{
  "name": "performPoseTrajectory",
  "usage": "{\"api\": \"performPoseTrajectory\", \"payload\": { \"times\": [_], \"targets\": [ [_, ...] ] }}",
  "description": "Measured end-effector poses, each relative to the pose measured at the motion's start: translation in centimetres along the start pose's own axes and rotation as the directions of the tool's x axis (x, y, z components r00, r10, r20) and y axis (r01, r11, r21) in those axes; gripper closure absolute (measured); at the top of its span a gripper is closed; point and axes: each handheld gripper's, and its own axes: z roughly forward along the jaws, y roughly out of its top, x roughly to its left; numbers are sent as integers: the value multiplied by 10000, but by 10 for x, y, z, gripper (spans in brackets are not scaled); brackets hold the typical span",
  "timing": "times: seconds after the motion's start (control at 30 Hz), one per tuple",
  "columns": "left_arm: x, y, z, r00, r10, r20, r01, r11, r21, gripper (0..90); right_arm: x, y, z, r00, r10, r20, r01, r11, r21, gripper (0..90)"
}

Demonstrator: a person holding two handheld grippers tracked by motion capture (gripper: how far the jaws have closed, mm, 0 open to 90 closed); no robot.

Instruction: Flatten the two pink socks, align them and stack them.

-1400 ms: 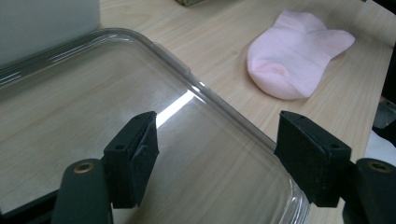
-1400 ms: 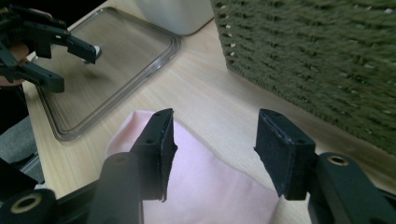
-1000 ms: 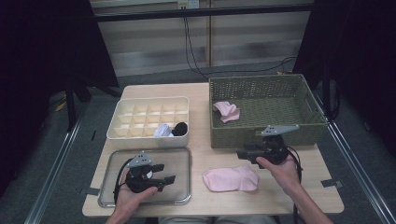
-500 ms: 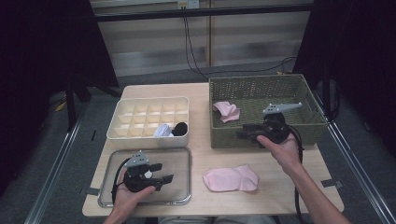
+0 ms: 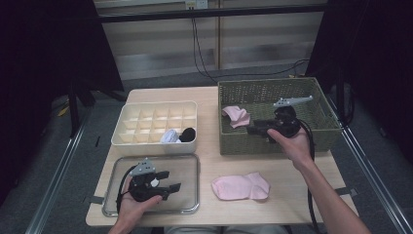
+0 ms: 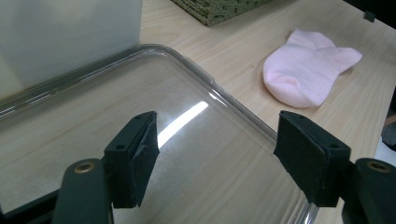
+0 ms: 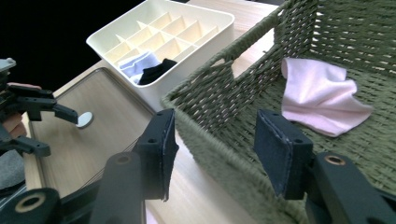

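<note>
A pink sock (image 5: 241,186) lies flat on the wooden table in front of the green wicker basket (image 5: 321,105). A second pink sock (image 5: 236,116) lies crumpled inside the basket at its left; it also shows in the right gripper view as the sock in the basket (image 7: 322,95). My right gripper (image 5: 253,130) hovers over the basket's front wall (image 7: 219,116), jaws pointing left, open and empty (image 7: 215,149). My left gripper (image 5: 171,179) rests low over the clear tray (image 5: 190,161), open with nothing between its pads (image 6: 217,163). The table sock (image 6: 308,77) lies beyond that tray's rim.
A cream divided organizer (image 5: 146,114) stands behind the tray, with a pale blue sock (image 5: 169,136) and a black sock (image 5: 188,132) in its front compartments. Cables trail from both grippers. Dark floor and metal rails surround the table.
My right gripper has risen from the table in front of the basket and moved up over the basket's front wall, toward the sock inside. The left gripper has stayed put.
</note>
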Motion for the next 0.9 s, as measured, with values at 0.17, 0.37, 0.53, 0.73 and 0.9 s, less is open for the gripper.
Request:
{"api": "performPoseTrajectory", "payload": {
  "times": [0.17, 0.37, 0.53, 0.73, 0.9],
  "targets": [
    [0, 0, 0, 10000, 0, 54, 0, 10000, -1, 298, -7, 9, 6, 9999, -75, 136, 73, 9999, 138, 491],
    [-1, 0, 0, 10000, 11, 76, -11, 10000, -13, 297, -18, 18, 16, 9997, 78, 212, -81, 9999, 131, 491],
    [-2, 0, -1, 9999, 118, 99, -118, 9999, 12, 295, -25, 25, 23, 9997, 123, 227, -129, 9997, 231, 484],
    [-2, 0, -1, 9998, 183, 121, -183, 9998, 17, 295, -33, 34, 33, 9997, 131, 225, -138, 9995, 282, 482],
    [-2, 0, -1, 9998, 177, 89, -177, 9998, 18, 294, -39, 40, 41, 9993, 201, 314, -217, 9984, 521, 471]
  ]
}}
